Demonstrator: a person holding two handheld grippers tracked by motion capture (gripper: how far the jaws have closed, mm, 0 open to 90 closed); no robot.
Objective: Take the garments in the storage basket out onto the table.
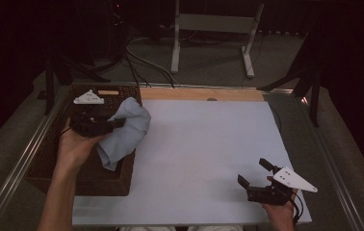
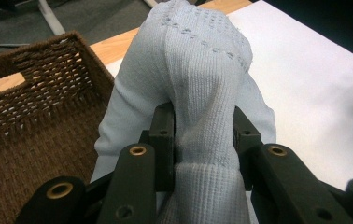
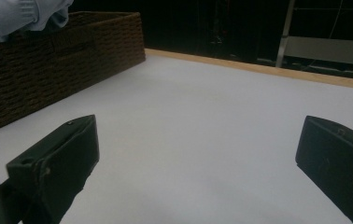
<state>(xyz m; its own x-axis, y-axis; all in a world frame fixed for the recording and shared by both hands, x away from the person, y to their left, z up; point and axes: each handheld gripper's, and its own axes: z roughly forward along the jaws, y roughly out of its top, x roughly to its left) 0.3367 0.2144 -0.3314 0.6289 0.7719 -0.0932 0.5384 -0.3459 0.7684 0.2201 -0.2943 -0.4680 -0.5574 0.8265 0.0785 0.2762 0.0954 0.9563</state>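
High view: left gripper over the basket, clamped on a pale blue cloth. Cloth draped across the basket's right rim, hanging partly inside and partly down its outer wall. Right gripper well apart from the basket, near the sheet's front right corner, jaws spread wide, holding nothing. No writing to be read anywhere.

Left gripper view: jaws pinched tight on a bunched fold of the cloth, knit ribbing plain to see, with a dotted band near the top. Basket just beside, woven and dark brown. No label or brand visible on the fabric.

Right gripper view: jaws far apart with bare white sheet between them. Basket off beyond, a bit of cloth showing over its rim.

Judged by look: light, soft, limp, sure to sag and trail from any grip; not fragile, not slippery, though liable to snag on the wicker. Best taken at a gathered fold, as now, rather than by a thin edge.
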